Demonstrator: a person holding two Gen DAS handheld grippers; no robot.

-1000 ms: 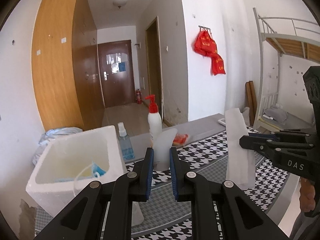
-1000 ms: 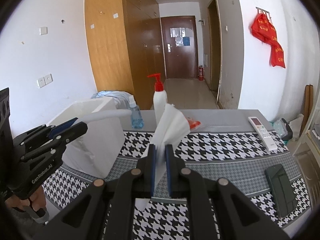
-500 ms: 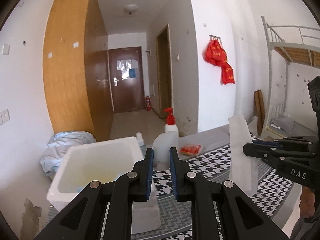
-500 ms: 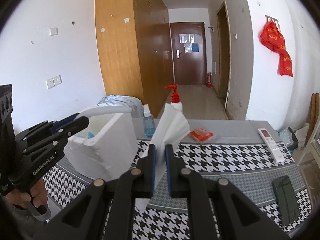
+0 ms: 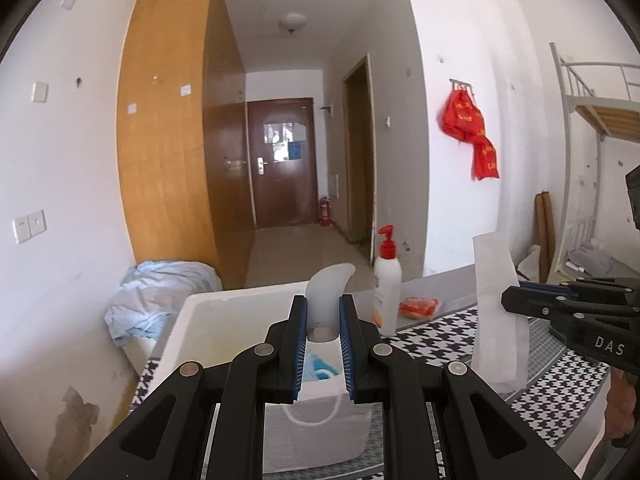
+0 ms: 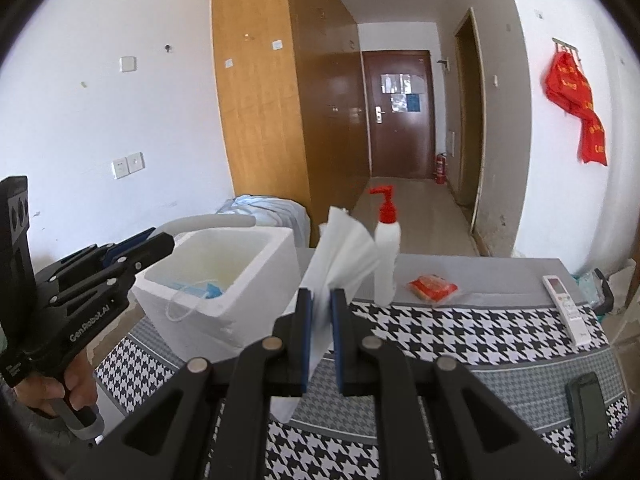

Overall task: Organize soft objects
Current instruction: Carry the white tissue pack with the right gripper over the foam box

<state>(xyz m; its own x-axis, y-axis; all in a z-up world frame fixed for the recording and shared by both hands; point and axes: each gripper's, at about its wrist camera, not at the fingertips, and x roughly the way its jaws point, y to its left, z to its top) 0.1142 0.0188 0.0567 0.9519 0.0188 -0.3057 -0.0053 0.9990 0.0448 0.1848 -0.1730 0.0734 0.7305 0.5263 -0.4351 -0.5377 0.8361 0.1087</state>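
My left gripper (image 5: 323,310) is shut on a soft white curved piece (image 5: 328,284) and holds it above the open white foam box (image 5: 224,320). A blue face mask (image 5: 318,368) lies inside the box, its ear loop hanging over the front wall. My right gripper (image 6: 318,304) is shut on a white tissue (image 6: 342,248) and holds it upright above the houndstooth cloth, right of the foam box (image 6: 256,276). The right gripper (image 5: 516,304) with the tissue (image 5: 496,312) also shows in the left wrist view. The left gripper (image 6: 160,242) shows in the right wrist view.
A white pump bottle with a red top (image 6: 386,256) stands behind the tissue. A red packet (image 6: 432,286), a white remote (image 6: 566,308) and a dark phone (image 6: 590,410) lie on the table. Crumpled blue cloth (image 5: 156,296) lies by the wall.
Both grippers have moved left toward the foam box with their loads. The left gripper now hangs over the box opening. Both stay shut.
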